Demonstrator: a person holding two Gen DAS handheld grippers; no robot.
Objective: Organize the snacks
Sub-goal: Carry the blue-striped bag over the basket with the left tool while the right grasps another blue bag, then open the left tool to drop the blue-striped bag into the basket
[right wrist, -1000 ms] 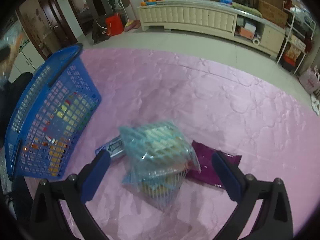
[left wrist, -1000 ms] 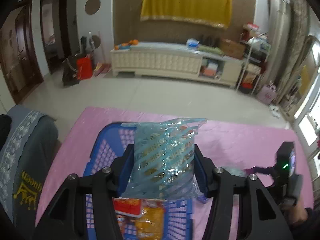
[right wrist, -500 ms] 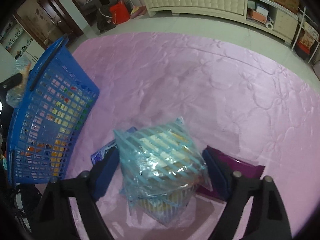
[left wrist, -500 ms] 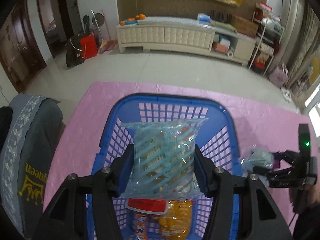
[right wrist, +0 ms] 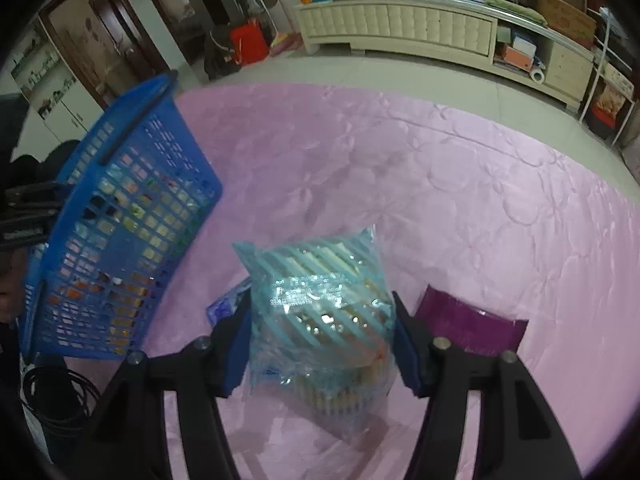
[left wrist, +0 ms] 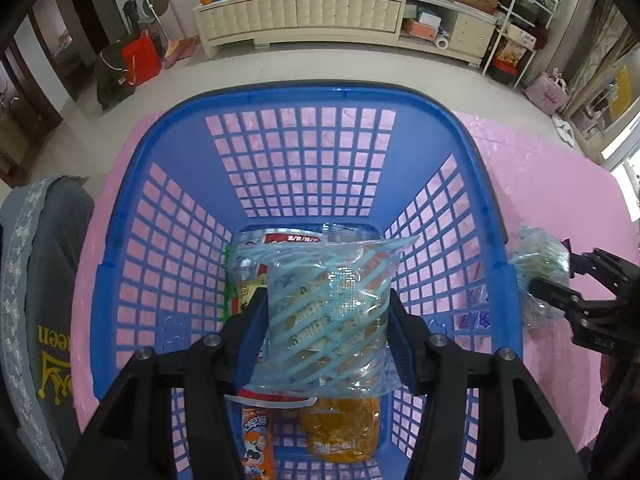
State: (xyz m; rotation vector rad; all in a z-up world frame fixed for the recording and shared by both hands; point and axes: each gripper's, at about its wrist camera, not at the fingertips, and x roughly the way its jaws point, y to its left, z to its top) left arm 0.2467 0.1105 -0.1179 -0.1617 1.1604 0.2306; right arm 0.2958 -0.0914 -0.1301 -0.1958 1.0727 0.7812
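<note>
My left gripper is shut on a clear snack bag with light-blue stripes and holds it inside the blue plastic basket, above an orange packet and other snacks on its floor. My right gripper is shut on a second blue-striped snack bag, just above the pink cloth, to the right of the basket. That gripper and its bag also show at the right of the left wrist view. A purple packet and a blue packet lie on the cloth behind it.
The pink cloth covers the table. A grey chair back stands left of the basket. A black cable coil lies by the basket's near corner. Beyond the table are tiled floor and a long white cabinet.
My left gripper has carried its striped bag forward and down into the basket. My right gripper has closed on the second striped bag on the cloth.
</note>
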